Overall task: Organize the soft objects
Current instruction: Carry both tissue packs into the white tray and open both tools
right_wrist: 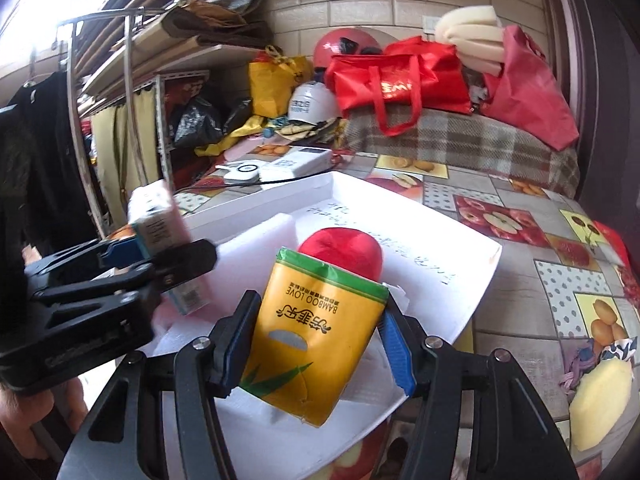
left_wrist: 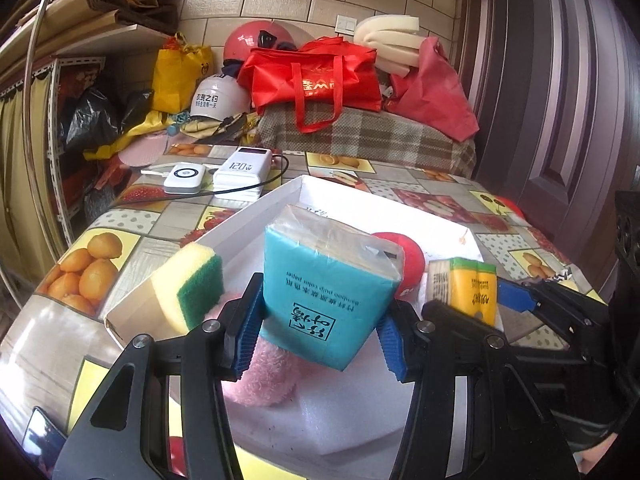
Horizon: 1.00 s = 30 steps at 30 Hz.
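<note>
Blue-padded fingers (left_wrist: 246,332) of the left claw (left_wrist: 320,336) are clamped on a teal tissue pack (left_wrist: 326,292), holding it up above the white box (left_wrist: 256,210) on the worktop (left_wrist: 132,216). Its print reads upside down from this wrist, and the clear-wrapped top end points away towards the far rim. Just below the pack, a pink plush piece (left_wrist: 266,376) lies on white foam padding (left_wrist: 344,416). Over at the box's left wall, a yellow-and-green sponge (left_wrist: 190,284) leans tilted against the rim. Behind the pack, a red soft ball (left_wrist: 410,262) peeks out.

Switching to the right wrist: the right claw (right_wrist: 316,340) is pinching a yellow tissue pack (right_wrist: 316,344) marked BAMBOO LOVE, green strip at its top, held over the near corner of the white box (right_wrist: 472,276). The red soft ball (right_wrist: 340,250) sits right behind it inside the box. On the left of this view, the left claw (right_wrist: 132,264) shows with its teal tissue pack (right_wrist: 168,232), blurred.

Beyond the box, two white power banks (left_wrist: 222,174) rest on the fruit-print cover, with a black cable beside them.
</note>
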### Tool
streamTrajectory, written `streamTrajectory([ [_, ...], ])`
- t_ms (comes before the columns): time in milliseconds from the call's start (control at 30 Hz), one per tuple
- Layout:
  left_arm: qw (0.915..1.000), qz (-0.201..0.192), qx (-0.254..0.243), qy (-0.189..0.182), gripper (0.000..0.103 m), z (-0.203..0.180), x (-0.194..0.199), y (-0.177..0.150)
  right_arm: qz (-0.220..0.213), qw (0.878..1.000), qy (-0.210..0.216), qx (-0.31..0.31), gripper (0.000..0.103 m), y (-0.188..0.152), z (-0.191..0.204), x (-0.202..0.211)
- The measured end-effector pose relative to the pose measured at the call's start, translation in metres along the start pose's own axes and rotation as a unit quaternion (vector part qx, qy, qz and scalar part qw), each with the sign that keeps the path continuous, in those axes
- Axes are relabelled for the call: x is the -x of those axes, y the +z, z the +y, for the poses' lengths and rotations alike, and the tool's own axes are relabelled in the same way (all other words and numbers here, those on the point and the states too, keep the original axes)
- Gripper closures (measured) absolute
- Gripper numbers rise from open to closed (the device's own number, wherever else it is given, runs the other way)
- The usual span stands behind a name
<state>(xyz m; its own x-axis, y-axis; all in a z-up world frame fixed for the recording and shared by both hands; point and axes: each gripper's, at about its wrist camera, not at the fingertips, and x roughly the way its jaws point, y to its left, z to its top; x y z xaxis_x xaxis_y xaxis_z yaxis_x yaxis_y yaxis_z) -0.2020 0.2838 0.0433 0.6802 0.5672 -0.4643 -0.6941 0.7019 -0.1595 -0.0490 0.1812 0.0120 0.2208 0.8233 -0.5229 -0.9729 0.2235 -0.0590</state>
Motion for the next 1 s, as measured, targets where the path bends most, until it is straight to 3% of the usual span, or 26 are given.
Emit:
streamTrajectory([
  [133,0.9998,-0.01,-0.002,0.018,0.051,0.001,0.0,0.002,-0.007,1.0,-0.024,-0.008,0.045,0.006,-0.007,-0.006],
  [367,0.9986,-0.013,0.031,0.04,0.049,0.013,-0.012,0.01,-0.011,1.0,-0.029,0.004,0.041,0.01,-0.005,-0.01],
  [400,0.9983,-0.009,0.035,0.045,0.044,0.015,-0.014,0.01,-0.012,0.999,-0.031,0.008,0.037,0.01,-0.003,-0.01],
  [433,0.9979,-0.01,0.041,0.049,0.037,0.017,-0.013,0.01,-0.014,0.999,-0.035,0.01,0.024,0.01,-0.002,-0.01],
  [467,0.9973,-0.013,0.05,0.053,0.017,0.02,-0.011,0.01,-0.016,0.999,-0.037,0.011,0.017,0.01,-0.001,-0.009],
  [500,0.9966,-0.018,0.06,0.054,0.0,0.024,-0.009,0.009,-0.02,0.999,-0.039,0.012,0.017,0.01,-0.001,-0.008],
  [600,0.9947,-0.029,0.081,0.056,0.0,0.032,-0.004,0.008,-0.031,0.998,-0.046,0.012,0.014,0.009,0.0,-0.004],
  [667,0.9942,-0.035,0.084,0.058,0.0,0.033,-0.002,0.008,-0.036,0.998,-0.052,0.01,0.0,0.009,0.0,-0.002],
  [1000,0.9935,-0.073,0.053,0.07,0.0,0.02,0.012,0.006,-0.06,0.996,-0.058,0.006,0.0,0.005,0.0,0.009],
])
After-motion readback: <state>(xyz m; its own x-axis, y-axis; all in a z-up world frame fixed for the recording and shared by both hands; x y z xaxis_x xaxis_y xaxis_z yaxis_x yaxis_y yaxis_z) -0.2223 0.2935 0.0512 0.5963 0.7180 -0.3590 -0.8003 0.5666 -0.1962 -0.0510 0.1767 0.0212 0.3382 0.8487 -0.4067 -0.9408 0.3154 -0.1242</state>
